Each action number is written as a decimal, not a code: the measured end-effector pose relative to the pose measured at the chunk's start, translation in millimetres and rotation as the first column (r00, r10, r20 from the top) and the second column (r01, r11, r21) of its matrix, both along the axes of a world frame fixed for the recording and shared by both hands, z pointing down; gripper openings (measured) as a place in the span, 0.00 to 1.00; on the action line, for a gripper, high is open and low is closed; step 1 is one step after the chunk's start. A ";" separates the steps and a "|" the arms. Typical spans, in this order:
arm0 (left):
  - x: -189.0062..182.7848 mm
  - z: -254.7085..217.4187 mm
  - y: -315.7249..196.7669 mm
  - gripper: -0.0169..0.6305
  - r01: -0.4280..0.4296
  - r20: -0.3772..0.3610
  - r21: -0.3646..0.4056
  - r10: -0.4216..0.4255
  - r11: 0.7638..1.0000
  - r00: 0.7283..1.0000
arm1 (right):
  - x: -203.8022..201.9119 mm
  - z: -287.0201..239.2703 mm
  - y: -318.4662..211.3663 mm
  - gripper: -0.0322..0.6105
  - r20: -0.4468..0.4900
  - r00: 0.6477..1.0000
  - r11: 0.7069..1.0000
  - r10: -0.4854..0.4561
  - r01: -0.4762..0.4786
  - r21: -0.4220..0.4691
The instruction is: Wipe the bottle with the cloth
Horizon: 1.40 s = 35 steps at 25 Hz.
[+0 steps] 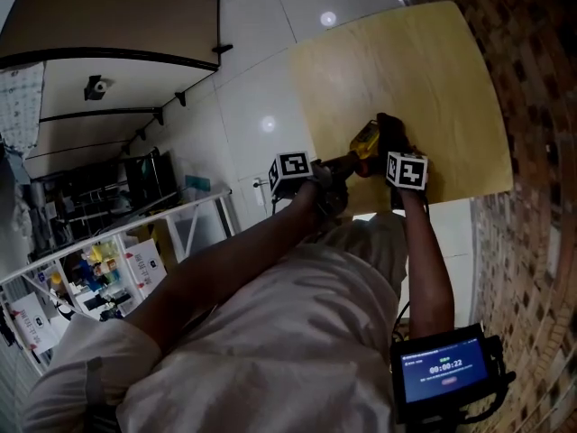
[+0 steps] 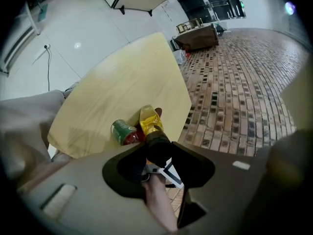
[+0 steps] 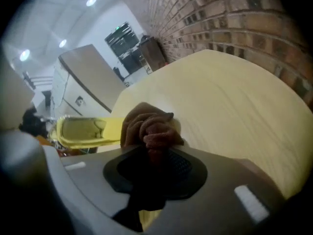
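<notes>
Right now your bottle [image 1: 365, 138] is over the table [image 1: 433, 70], close to the edge nearest you, lying roughly level between your two tools. From the left gripper view, the bottle [image 2: 149, 122] shows a dark capped end, a yellow body beyond it and a green-and-red patch just beside the yellow. That patch may be a label, but no brand or word on it can be read. From the right gripper view the bottle [image 3: 83, 130] shows as clear plastic with yellow contents, again with no legible print.

Your left hand-held gripper [image 1: 347, 162] has its jaws clamped on the bottle's dark end, which fills the gap in its own view [image 2: 157, 148]. Your right hand-held gripper [image 1: 394, 142] pinches a bunched brown cloth [image 3: 149, 129] between closed jaws [image 3: 154, 153], and the wad of cloth sits against the bottle's side. Whether the bottle touches the table [image 3: 234, 106] cannot be told.

Each tool carries a cube with black-and-white square markers. A small screen device [image 1: 442, 373] at your right side reads "00:00:22"; its smaller lines are too fine to read. Brick-patterned floor [image 2: 244, 92] lies beside the table [image 2: 112, 92]. Shelves with boxes [image 1: 90, 278] stand at your left, their print unreadable.
</notes>
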<state>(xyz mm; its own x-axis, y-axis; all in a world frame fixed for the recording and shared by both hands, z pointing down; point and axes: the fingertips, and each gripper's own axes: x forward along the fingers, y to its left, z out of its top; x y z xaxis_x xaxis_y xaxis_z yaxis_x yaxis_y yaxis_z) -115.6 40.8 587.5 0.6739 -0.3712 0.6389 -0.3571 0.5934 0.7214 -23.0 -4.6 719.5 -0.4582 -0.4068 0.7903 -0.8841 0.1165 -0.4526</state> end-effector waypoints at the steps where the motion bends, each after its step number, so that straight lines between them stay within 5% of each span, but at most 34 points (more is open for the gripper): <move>1: -0.8 1.7 -2.1 0.31 -0.030 0.023 0.015 0.030 0.999 0.999 | 7.8 -4.0 -3.1 0.19 0.041 0.997 0.998 0.058 -0.059 0.012; 3: -0.9 0.8 -6.4 0.31 -0.169 0.121 0.072 0.159 0.983 0.980 | 27.2 -16.7 -4.8 0.19 0.112 0.983 0.988 0.144 -0.150 0.048; 4: -1.1 -1.4 -9.0 0.31 -0.272 0.196 0.106 0.248 0.957 0.949 | 36.8 -23.5 -3.6 0.19 0.135 0.977 0.982 0.168 -0.178 0.066; 5: -1.0 -3.8 -12.2 0.31 -0.385 0.282 0.134 0.338 0.913 0.898 | 46.4 -30.0 -2.3 0.19 0.150 0.972 0.977 0.183 -0.197 0.081; 7: 2.2 -7.0 -19.6 0.30 -0.604 0.454 0.155 0.486 0.782 0.747 | 65.8 -40.6 -1.6 0.19 0.164 0.967 0.971 0.196 -0.215 0.106; 9: 11.0 -8.3 -25.7 0.30 -0.789 0.609 0.143 0.575 0.597 0.546 | 82.2 -48.0 -4.8 0.19 0.173 0.967 0.969 0.188 -0.211 0.126; 10: 17.5 -10.3 -28.0 0.30 -0.870 0.683 0.130 0.593 0.475 0.426 | 87.1 -53.3 -7.8 0.19 0.183 0.967 0.970 0.176 -0.202 0.137; 12: 29.6 -18.4 -29.1 0.30 -0.981 0.816 0.069 0.555 0.184 0.161 | 89.5 -69.4 -15.1 0.19 0.208 0.969 0.971 0.129 -0.167 0.173; 14: 37.7 -23.2 -19.5 0.30 -0.997 0.886 -0.020 0.461 -0.075 -0.053 | 86.6 -88.1 -21.2 0.19 0.229 0.971 0.970 0.064 -0.114 0.214; 15: 40.2 -23.3 -12.4 0.30 -0.983 0.901 -0.060 0.415 -0.176 -0.129 | 84.3 -96.2 -23.8 0.19 0.238 0.971 0.969 0.030 -0.086 0.231; 17: 41.7 -19.1 1.2 0.30 -0.933 0.912 -0.134 0.327 -0.334 -0.248 | 78.0 -108.7 -28.3 0.19 0.265 0.963 0.966 -0.040 -0.030 0.256; 21: 40.7 -8.9 22.9 0.30 -0.749 0.895 -0.306 0.091 -0.588 -0.437 | 59.1 -123.7 -31.0 0.19 0.303 0.932 0.954 -0.198 0.111 0.280; 23: 40.9 -8.9 30.1 0.29 -0.619 0.869 -0.395 -0.059 -0.679 -0.491 | 45.6 -129.4 -31.3 0.19 0.303 0.912 0.940 -0.277 0.192 0.281; 25: 46.3 -15.1 35.5 0.29 -0.514 0.849 -0.453 -0.178 -0.728 -0.497 | 30.8 -134.2 -31.7 0.19 0.291 0.889 0.920 -0.354 0.274 0.281; 27: 54.5 -23.5 39.9 0.29 -0.444 0.839 -0.491 -0.268 -0.750 -0.473 | 15.7 -138.6 -31.8 0.19 0.273 0.861 0.891 -0.429 0.355 0.282; 31: 47.3 -21.1 50.5 0.29 -0.202 0.747 -0.599 -0.450 -0.775 -0.490 | -19.7 -152.5 -30.3 0.19 0.293 0.761 0.814 -0.579 0.516 0.268; 33: 45.5 -18.8 53.5 0.29 -0.108 0.709 -0.628 -0.510 -0.770 -0.487 | -42.1 -160.9 -18.7 0.19 0.355 0.651 0.738 -0.671 0.632 0.235; 35: 46.8 -15.1 55.1 0.29 -0.043 0.680 -0.645 -0.548 -0.763 -0.486 | -61.9 -159.4 -0.3 0.19 0.400 0.525 0.627 -0.752 0.756 0.188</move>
<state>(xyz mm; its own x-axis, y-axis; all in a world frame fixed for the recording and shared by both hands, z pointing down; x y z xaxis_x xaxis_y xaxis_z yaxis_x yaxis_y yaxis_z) -68.8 95.9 572.4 0.2455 -0.3056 0.9200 0.7778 -0.5042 -0.3751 -84.9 -4.9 560.1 -0.8576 0.2500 0.4495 -0.1985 0.6453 -0.7377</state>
